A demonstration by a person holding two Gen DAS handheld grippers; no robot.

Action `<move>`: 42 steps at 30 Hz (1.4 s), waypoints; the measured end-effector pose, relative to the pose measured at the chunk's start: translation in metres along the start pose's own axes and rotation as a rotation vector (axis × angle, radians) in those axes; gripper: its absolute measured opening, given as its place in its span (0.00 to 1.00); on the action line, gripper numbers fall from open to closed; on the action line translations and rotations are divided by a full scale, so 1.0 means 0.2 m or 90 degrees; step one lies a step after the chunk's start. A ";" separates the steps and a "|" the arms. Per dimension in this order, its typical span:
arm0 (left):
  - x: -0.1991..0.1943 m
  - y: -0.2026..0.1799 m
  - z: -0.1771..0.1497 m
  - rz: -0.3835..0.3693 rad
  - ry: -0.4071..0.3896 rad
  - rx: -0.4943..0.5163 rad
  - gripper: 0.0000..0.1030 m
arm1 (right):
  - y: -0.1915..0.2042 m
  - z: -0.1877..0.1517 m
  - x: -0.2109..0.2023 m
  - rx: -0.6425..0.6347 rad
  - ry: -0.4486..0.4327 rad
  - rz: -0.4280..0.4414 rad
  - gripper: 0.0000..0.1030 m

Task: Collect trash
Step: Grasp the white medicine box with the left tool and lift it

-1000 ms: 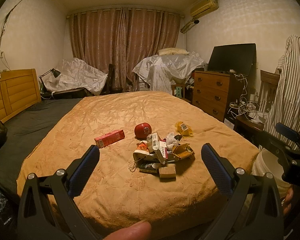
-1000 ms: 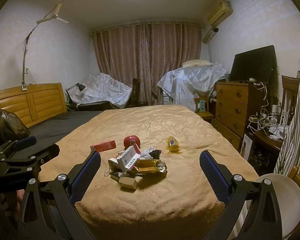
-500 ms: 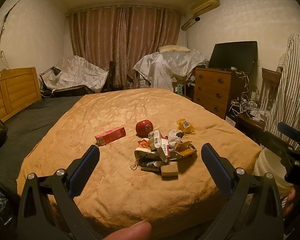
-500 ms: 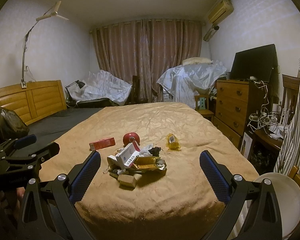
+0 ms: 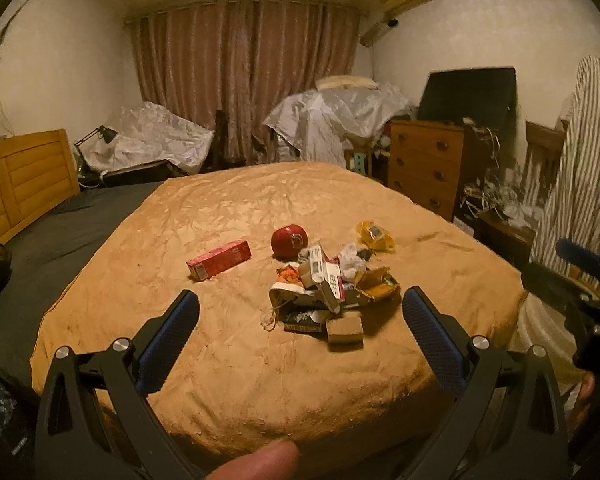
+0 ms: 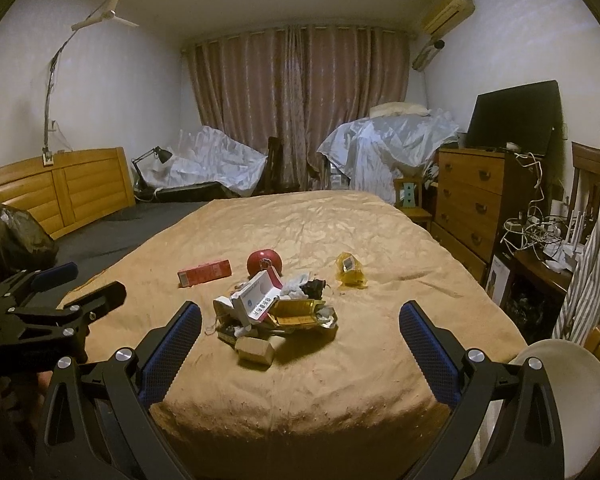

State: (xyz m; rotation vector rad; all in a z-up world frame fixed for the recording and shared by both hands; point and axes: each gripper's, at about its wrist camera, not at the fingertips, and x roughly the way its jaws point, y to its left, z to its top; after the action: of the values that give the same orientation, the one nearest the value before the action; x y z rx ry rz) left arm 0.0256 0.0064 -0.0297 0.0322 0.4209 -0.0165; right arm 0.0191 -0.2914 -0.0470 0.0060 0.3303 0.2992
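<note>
Left gripper point(image 5: 300, 320) & right gripper point(image 6: 300, 322) spread wide, trash pile point(image 6: 274, 314) on bed point(image 6: 340, 380)

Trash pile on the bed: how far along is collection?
Nothing looks done: the trash pile, red box, red ball and yellow wrapper all lie on the bedspread. In hand: nothing, left claw and right claw are open. Left: everything.

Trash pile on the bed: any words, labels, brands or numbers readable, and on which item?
None can be read.
White carton: a round logo and dark characters, too blurred.
Red box: print too small.
Yellow packet: label too small.
Red round item: pale mark, unreadable.
</note>
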 end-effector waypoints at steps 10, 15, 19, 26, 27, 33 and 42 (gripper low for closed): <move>0.38 0.08 -0.03 -0.039 0.126 0.011 0.95 | -0.05 -0.07 0.22 0.029 0.066 0.037 0.96; 0.75 0.13 0.04 -0.099 0.200 -0.049 0.87 | -0.13 -0.13 0.37 0.067 0.106 0.048 0.96; 1.02 0.12 0.09 -0.125 0.247 -0.084 0.73 | -0.21 -0.18 0.50 0.126 0.140 0.071 0.96; 1.32 0.04 0.09 -0.132 0.312 -0.076 0.46 | -0.36 -0.27 0.73 0.241 0.201 0.124 0.96; 1.35 0.04 0.07 -0.136 0.326 -0.077 0.34 | -0.35 -0.28 0.76 0.243 0.204 0.128 0.96; 1.27 0.08 0.02 -0.143 0.320 -0.061 0.15 | -0.24 -0.35 0.86 0.189 0.240 0.178 0.92; 1.03 0.59 -0.17 -0.143 0.334 -0.123 0.16 | -0.01 -0.45 1.08 0.088 0.302 0.228 0.89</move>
State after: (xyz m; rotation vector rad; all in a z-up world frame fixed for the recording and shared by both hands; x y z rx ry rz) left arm 0.2033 0.1226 -0.1410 -0.2054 0.9472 -0.1922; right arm 0.1852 -0.2336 -0.2000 0.1333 0.8236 0.6348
